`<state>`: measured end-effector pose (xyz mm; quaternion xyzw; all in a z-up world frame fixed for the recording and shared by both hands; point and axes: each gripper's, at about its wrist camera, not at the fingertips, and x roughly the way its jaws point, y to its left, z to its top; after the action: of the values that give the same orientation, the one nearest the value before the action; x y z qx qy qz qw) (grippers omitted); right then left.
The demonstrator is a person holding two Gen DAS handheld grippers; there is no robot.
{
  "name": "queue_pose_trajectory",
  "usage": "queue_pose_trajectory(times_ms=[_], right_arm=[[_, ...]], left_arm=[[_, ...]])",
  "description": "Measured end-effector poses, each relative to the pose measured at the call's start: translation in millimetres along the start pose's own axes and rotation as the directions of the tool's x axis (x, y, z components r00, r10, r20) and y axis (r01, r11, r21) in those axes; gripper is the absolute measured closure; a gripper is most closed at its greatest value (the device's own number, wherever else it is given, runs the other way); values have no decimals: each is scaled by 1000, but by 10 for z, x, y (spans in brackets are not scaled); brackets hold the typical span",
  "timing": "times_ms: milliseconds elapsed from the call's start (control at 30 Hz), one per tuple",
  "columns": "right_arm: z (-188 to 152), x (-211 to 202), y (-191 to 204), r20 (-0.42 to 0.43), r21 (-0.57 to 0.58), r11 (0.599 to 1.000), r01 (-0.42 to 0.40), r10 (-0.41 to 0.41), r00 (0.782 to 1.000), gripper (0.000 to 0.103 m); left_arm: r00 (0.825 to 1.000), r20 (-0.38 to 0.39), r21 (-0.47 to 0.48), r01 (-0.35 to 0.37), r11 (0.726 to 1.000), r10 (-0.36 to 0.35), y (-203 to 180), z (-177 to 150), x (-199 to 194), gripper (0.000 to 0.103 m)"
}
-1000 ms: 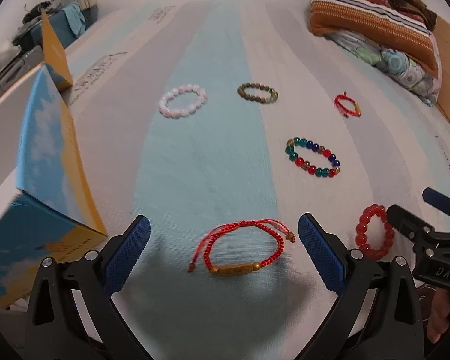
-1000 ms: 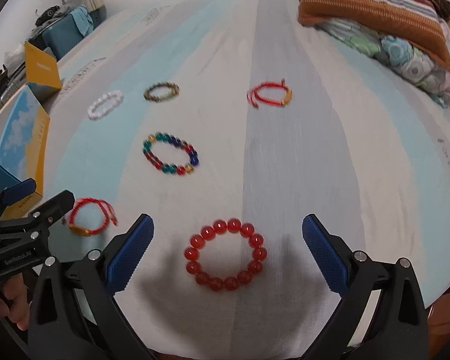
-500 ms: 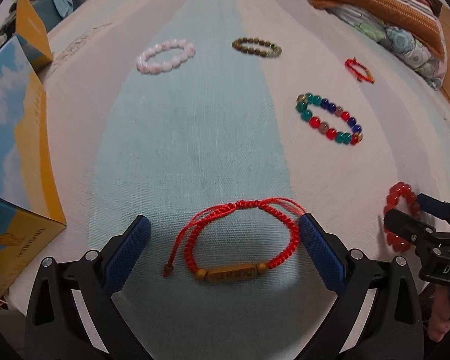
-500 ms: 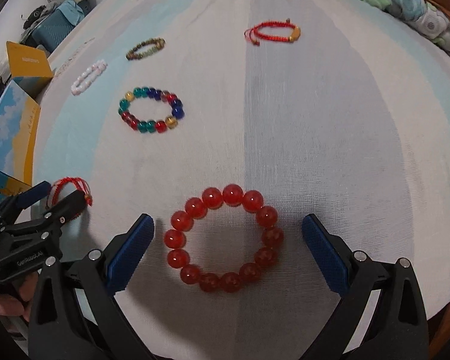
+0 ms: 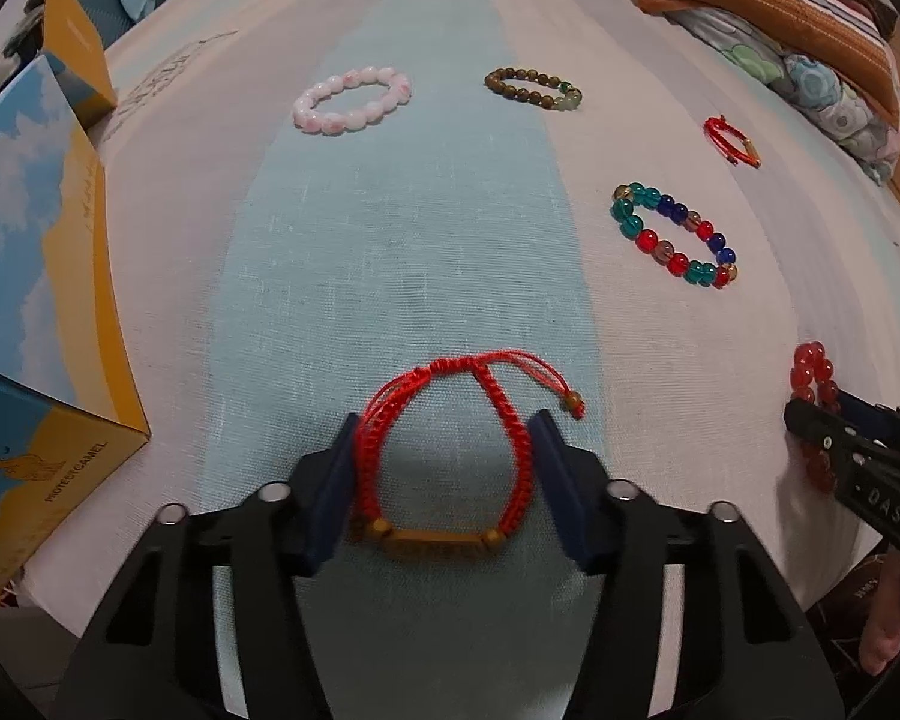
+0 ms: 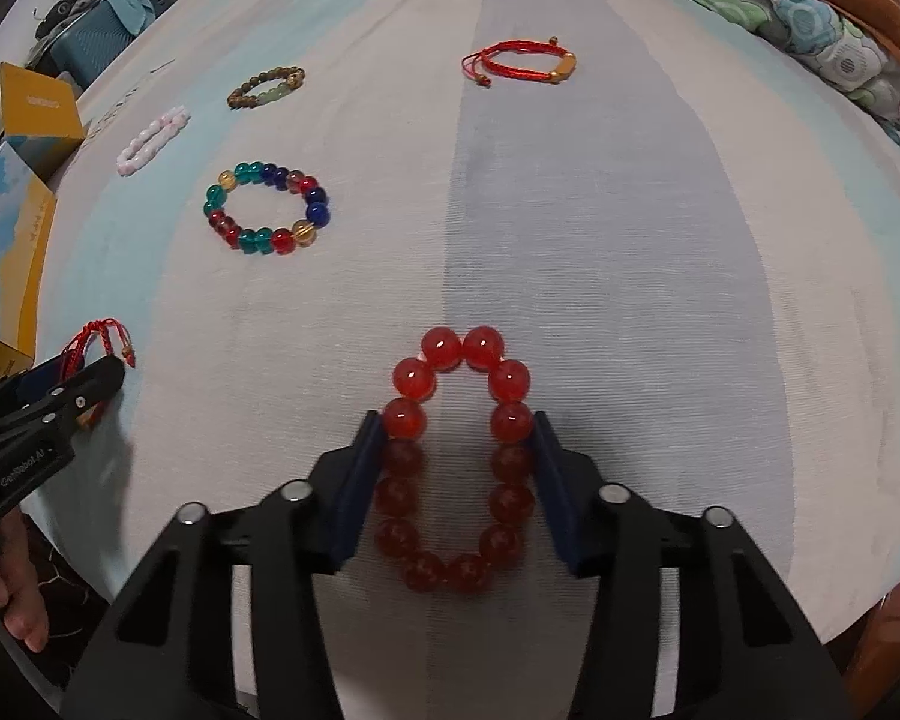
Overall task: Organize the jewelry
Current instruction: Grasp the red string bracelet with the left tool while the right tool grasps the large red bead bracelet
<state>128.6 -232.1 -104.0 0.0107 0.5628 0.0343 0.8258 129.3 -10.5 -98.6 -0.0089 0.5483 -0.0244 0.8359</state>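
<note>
While both grippers point steeply down at a bedsheet striped in pale blue, grey and white [image 5: 402,252], each has a bracelet between its blue pads. At the left edge of the sheet stands an open cardboard box printed with blue sky and yellow ground [image 5: 36,276]; its inside is out of sight, so its contents cannot be told. The left gripper [image 5: 444,480] is closing its jaws on a red braided cord bracelet with a wooden bar bead [image 5: 432,543], the pads touching the cord on both sides and squeezing the loop into a narrow arch (its knotted tail lies free on the sheet to the right). The right gripper [image 6: 456,480] is likewise closing on a bracelet of large translucent red beads [image 6: 459,354], pads pressed to the beads on either side so that the ring is drawn into a tall oval. Lying loose farther up the sheet are a pink-and-white bead bracelet [image 5: 351,99], a brown wooden bead bracelet with green stones [image 5: 534,87], a multicoloured glass bead bracelet [image 5: 672,234] and a second, smaller red cord bracelet [image 6: 519,63]. Folded striped and floral bedding [image 5: 810,30] is stacked at the sheet's far right corner.
</note>
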Motion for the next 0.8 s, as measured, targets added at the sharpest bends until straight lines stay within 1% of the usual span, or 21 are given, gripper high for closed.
queue_pose_trajectory(times_ms=[67,133,200,233,267,300,467,567,800], right_arm=[[-7,-8,-3,5,-4,1000,9,-9,1000,69],[-16,-12,11,14,-7,1000,24,-24,1000,77],[-20,-18,24,21,-17,999,33,-33,999,77],[-22,-24,29,31,-20,999,37,-36,999,80],[-35,-53,23,47,-23,999,42,-40,998,86],[-35,-68,23,55,-20,999,44,-43,998,90],[-26,-133,0,100,-8,999,47,-46,994,90],[-19,-166,-4,120,-3,999,44,-44,992,90],[-7,-183,0,134,-2,999,47,-46,990,90]], left_arm=[[1000,0,7,4,1000,-4,4,-3,-7,61],[1000,1,10,6,1000,-6,17,-7,-12,67],[1000,0,14,10,1000,-10,18,-6,-20,78],[1000,0,12,18,1000,-18,31,-6,-26,82],[1000,1,14,32,999,-32,39,-6,-35,90],[999,4,13,40,999,-40,40,-6,-39,94],[996,36,11,82,997,-83,52,-5,-131,95],[995,43,6,91,996,-92,56,-1,-160,96],[994,58,6,94,996,-94,41,1,-204,95]])
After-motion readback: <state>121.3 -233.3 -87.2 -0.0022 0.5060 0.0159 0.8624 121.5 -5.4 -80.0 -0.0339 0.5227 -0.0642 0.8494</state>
